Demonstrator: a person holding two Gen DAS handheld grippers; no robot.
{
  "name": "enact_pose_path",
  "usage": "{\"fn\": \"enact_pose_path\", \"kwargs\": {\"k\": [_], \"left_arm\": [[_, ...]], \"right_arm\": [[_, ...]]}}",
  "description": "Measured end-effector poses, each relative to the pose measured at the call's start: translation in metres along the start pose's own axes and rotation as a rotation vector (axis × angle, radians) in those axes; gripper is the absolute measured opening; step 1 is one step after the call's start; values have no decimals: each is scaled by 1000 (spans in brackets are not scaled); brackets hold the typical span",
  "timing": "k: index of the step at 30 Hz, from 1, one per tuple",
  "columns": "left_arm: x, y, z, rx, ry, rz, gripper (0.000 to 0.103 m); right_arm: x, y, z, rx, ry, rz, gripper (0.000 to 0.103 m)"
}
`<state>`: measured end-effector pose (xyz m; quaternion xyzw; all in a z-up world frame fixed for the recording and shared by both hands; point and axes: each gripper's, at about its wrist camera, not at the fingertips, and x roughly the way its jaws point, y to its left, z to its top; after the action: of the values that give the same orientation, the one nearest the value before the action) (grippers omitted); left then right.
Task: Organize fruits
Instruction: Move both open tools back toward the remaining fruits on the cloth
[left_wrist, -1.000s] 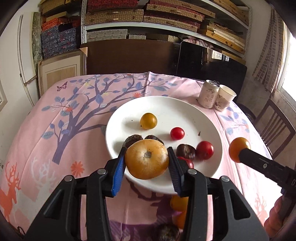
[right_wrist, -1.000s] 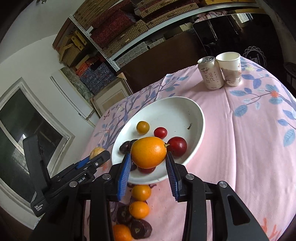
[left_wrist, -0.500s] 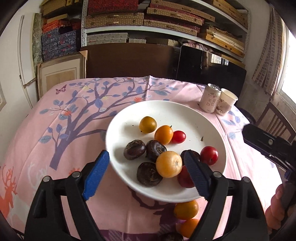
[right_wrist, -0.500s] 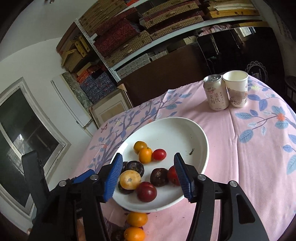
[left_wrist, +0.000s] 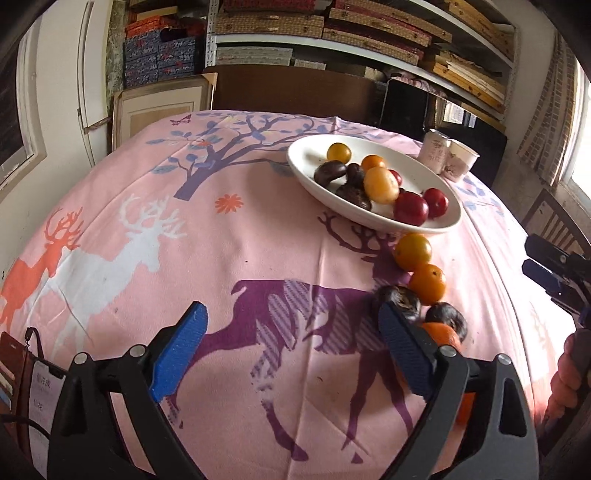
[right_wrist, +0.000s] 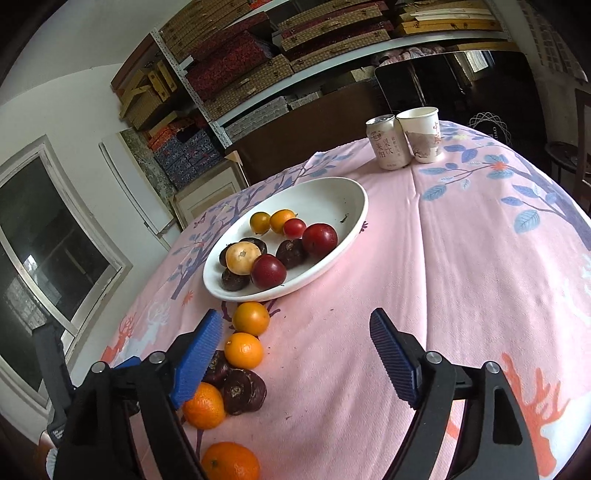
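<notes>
Both held wide apart and empty: left gripper (left_wrist: 291, 354), right gripper (right_wrist: 295, 354). Red, yellow and dark round fruits (right_wrist: 273, 247) in white oval plate (right_wrist: 332, 192); more small orange fruits (right_wrist: 243, 349) on pink cloth (right_wrist: 461, 277) beside it.

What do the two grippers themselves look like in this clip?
Both match: the left gripper and right gripper have black angular plastic arms with silver bolt heads, ending in blue ribbed finger pads. The left gripper's black body, seen from the right wrist, carries small white lettering, too small to read. No cables or sleeves show.
</notes>
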<state>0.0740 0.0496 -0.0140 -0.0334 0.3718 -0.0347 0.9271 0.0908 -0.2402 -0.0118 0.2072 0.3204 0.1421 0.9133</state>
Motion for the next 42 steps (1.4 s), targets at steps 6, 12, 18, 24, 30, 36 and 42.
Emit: {"fn": "enact_pose_path", "kwargs": {"k": [6, 12, 18, 24, 30, 36, 42], "left_arm": [[-21, -33, -8, 127, -74, -112, 95], [-16, -69, -18, 285, -52, -131, 95], [3, -66, -18, 289, 23, -25, 99], [-15, 16, -6, -18, -44, 85, 98], [-12, 18, -14, -19, 9, 31, 98], [-12, 3, -20, 61, 29, 50, 98], [-16, 10, -26, 49, 67, 15, 98]], "right_arm": [[6, -9, -1, 54, 39, 7, 84], [7, -9, -3, 59, 53, 5, 84], [6, -10, -2, 65, 49, 6, 84], [3, -12, -1, 81, 43, 16, 84], [2, -7, -2, 56, 41, 23, 84], [4, -8, -2, 56, 49, 17, 84], [6, -6, -3, 39, 55, 13, 84]]}}
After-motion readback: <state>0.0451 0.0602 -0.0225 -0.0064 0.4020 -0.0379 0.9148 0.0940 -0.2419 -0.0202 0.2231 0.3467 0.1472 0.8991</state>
